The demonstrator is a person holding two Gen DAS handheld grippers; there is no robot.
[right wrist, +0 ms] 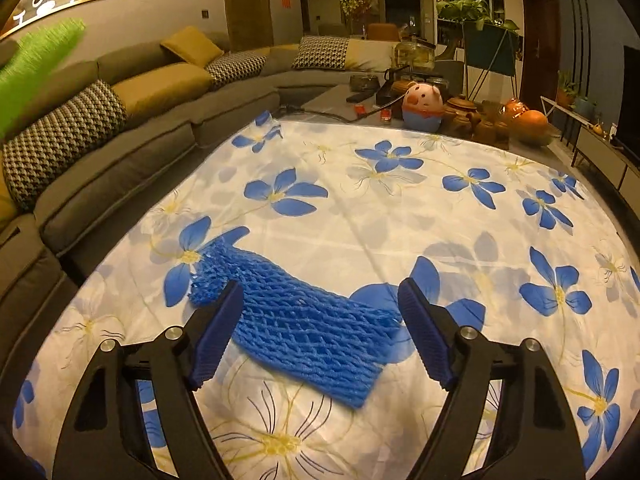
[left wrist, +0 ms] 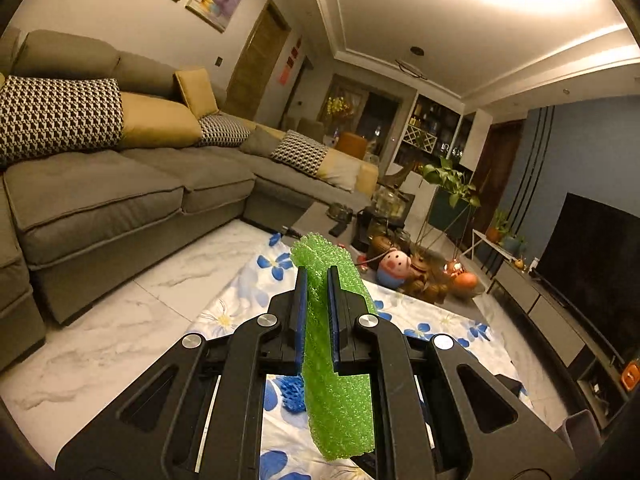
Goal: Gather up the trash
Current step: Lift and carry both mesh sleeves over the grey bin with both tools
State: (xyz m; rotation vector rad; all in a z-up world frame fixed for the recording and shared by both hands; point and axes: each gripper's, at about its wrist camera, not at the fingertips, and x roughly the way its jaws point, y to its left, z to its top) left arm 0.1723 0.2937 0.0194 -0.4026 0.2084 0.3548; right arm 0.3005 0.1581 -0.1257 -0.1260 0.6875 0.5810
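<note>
Green foam net [left wrist: 338, 360] sits clamped in left tongs [left wrist: 317, 276]; right tongs [right wrist: 320, 304], spread wide, straddle blue foam net [right wrist: 304, 328].

A low table covered with a white cloth [right wrist: 360, 232] printed with blue flowers carries a blue foam net [right wrist: 304, 328] lying flat near its front edge, while at the far, uncovered end stand a pig-shaped toy [right wrist: 422, 108], brown clay pots [right wrist: 472, 118] and an orange ball [right wrist: 530, 120].
</note>
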